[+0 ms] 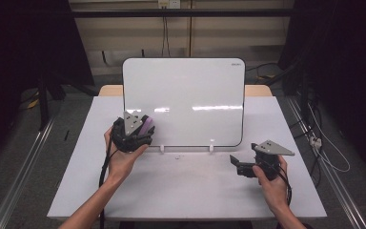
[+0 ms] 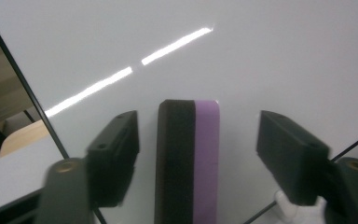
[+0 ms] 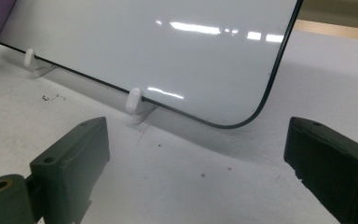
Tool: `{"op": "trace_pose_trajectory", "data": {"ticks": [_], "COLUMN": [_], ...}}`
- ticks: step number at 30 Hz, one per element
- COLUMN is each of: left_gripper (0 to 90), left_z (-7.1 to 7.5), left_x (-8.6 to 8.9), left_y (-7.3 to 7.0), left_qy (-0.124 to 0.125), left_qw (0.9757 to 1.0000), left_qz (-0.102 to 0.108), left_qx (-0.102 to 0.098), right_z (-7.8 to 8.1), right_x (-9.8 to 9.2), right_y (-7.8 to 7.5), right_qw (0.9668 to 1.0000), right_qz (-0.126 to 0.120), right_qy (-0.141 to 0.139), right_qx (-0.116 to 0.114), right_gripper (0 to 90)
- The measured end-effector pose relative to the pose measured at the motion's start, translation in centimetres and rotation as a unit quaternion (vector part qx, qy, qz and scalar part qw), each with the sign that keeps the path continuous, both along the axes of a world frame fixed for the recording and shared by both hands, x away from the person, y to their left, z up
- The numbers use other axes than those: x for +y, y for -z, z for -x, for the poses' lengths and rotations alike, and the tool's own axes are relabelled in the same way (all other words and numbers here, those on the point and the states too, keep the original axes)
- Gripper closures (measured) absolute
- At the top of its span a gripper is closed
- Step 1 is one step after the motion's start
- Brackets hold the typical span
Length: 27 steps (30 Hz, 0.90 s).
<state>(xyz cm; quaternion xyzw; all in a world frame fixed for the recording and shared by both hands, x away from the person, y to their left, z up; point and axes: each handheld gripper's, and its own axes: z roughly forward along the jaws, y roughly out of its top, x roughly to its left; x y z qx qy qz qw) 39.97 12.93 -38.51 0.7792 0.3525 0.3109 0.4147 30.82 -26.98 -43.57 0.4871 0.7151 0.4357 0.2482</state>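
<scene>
Eraser (image 2: 188,161) stands against whiteboard (image 1: 186,95), lower left, between left gripper (image 2: 198,154) jaws, which stand apart, clear of it. Right gripper (image 3: 196,172) gapes, empty, over table (image 1: 181,191). Eraser probably light; felt side squashy, purple back stiffer. Best pinched across both faces, mid-length.

— What is the eraser (image 2: 189,158) like?
— A block in two layers, a black felt side and a purple side, joined along its length.
— How does it sit?
— It stands on end against the whiteboard (image 1: 186,95), near the board's lower left corner, with its narrow edge facing the left gripper view.
— And the whiteboard?
— White, glossy, with a thin dark rim and rounded corners. It leans upright on two small white clips (image 3: 134,100) on the table, its surface wiped clean and catching streaks of light.
</scene>
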Motion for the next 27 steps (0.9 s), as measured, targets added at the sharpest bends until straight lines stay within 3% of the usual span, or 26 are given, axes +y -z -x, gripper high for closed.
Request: {"op": "trace_pose_trajectory", "data": {"ticks": [4,6,11,13,17,20,23,27], "left_gripper": [12.4,6.1,3.6,3.5,3.7,3.7,3.3,3.2], "left_z": [0.0,-0.1,0.5,0.8,2.0,3.0,3.9,4.6], "left_x": [0.3,0.7,1.4,1.7,1.9,2.5,3.6,4.9], "left_y": [-0.1,-0.3,-0.6,-0.5,0.1,0.5,1.0,1.5], "left_qy": [0.000,0.007,0.010,0.001,-0.004,0.000,-0.020,-0.036], "left_qw": [0.9997,0.9987,0.9970,0.9951,0.9964,0.9953,0.9953,0.9932], "left_qz": [0.026,0.050,0.076,0.095,0.081,0.094,0.093,0.107], "left_qx": [-0.002,0.006,0.011,0.026,0.024,0.024,0.016,0.030], "right_z": [0.0,0.0,0.1,0.2,0.2,0.3,0.5,0.5], "right_x": [-0.1,-0.1,-0.1,-0.1,0.0,0.0,-0.1,-0.2], "right_y": [0.0,0.0,0.0,0.0,0.1,0.1,0.1,0.2], "right_qw": [1.0000,0.9999,0.9998,0.9997,0.9996,0.9994,0.9992,0.9990], "right_qz": [-0.002,-0.003,-0.003,-0.004,-0.008,-0.009,-0.009,-0.011], "right_qy": [0.004,0.009,0.016,0.019,0.025,0.025,0.030,0.037], "right_qx": [-0.002,-0.005,-0.012,-0.013,-0.014,-0.020,-0.022,-0.025], "right_gripper": [6.4,6.4,6.3,6.2,5.9,6.0,6.3,6.9]}}
